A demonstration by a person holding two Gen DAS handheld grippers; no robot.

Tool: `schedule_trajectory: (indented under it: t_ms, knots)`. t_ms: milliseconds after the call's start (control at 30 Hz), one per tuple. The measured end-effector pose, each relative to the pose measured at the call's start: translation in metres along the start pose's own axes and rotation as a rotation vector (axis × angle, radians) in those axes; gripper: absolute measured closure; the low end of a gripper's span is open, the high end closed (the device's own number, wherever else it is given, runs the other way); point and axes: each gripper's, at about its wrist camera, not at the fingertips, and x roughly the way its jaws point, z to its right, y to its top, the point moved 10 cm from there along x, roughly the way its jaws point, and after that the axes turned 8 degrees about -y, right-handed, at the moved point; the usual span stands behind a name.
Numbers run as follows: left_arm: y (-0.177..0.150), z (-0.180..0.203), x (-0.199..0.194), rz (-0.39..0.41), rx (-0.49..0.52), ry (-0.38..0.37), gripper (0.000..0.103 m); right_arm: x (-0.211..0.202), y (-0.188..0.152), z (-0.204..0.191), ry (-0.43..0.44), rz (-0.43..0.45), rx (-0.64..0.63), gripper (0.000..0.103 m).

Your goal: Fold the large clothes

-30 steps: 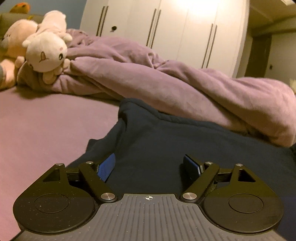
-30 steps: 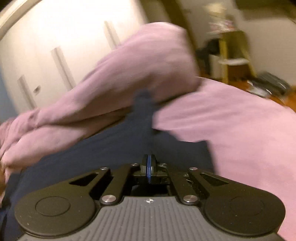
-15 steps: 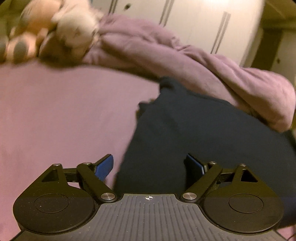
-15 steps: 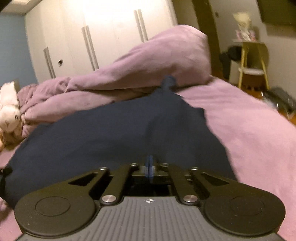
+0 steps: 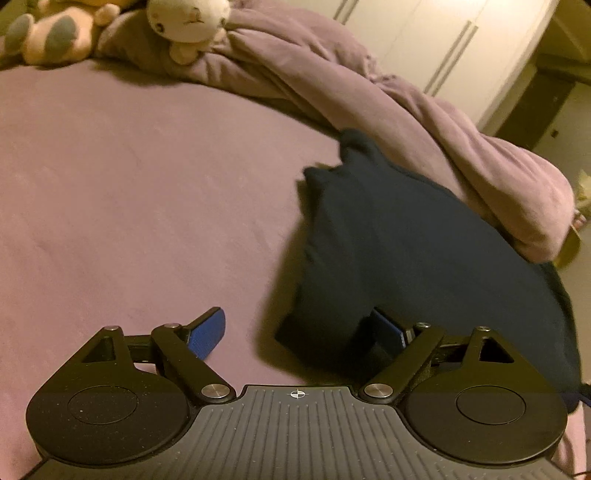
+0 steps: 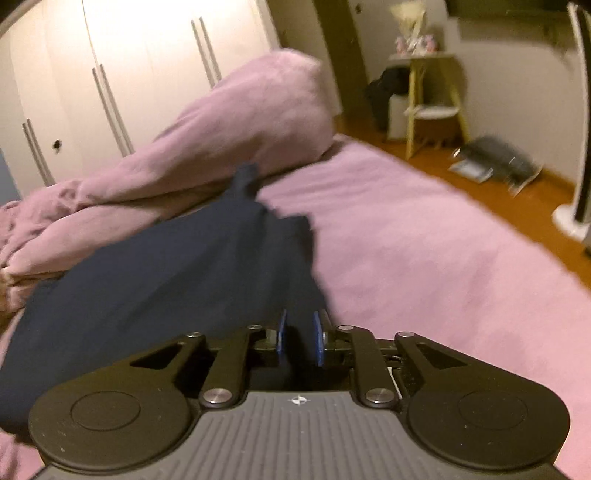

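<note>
Compared to a second ago, the right gripper (image 6: 299, 338) isn't clamped anymore: its jaws are opening with an edge of the navy garment (image 6: 177, 266) in the narrow gap between the pads, while the left gripper (image 5: 301, 334) has slid off to the left, jaws spread wide, one finger over bare sheet and the other over the garment's near corner. The garment lies folded on the pink bed sheet (image 5: 129, 192), right of centre in the left view, its far edge against the bunched purple duvet (image 5: 424, 122). Plush toys (image 5: 110, 26) sit upper left, white wardrobe doors (image 6: 129, 62) behind, and a yellow stool (image 6: 432, 99) on the wooden floor (image 6: 498, 188) upper right in the right view.
</note>
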Motion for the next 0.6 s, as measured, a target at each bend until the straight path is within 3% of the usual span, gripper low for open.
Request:
schedule_trajectory:
  t_ms: [200, 367, 500, 533, 600]
  knots:
    - [-0.009, 0.013, 0.007, -0.04, -0.007, -0.045, 0.013, 0.01, -0.005, -0.012, 0.007, -0.043, 0.023, 0.086]
    - [-0.013, 0.011, 0.013, -0.061, -0.049, -0.058, 0.013, 0.022, -0.007, -0.017, -0.103, -0.014, -0.146, 0.087]
    - [-0.017, 0.01, 0.013, -0.08, -0.077, -0.073, 0.013, 0.032, -0.004, -0.014, -0.158, 0.013, -0.191, 0.087]
    - [-0.018, 0.01, 0.014, -0.085, -0.08, -0.076, 0.013, 0.035, -0.003, -0.009, -0.179, 0.019, -0.184, 0.086]
    - [-0.019, 0.01, 0.015, -0.089, -0.091, -0.08, 0.013, 0.043, -0.002, 0.003, -0.209, 0.005, -0.155, 0.073]
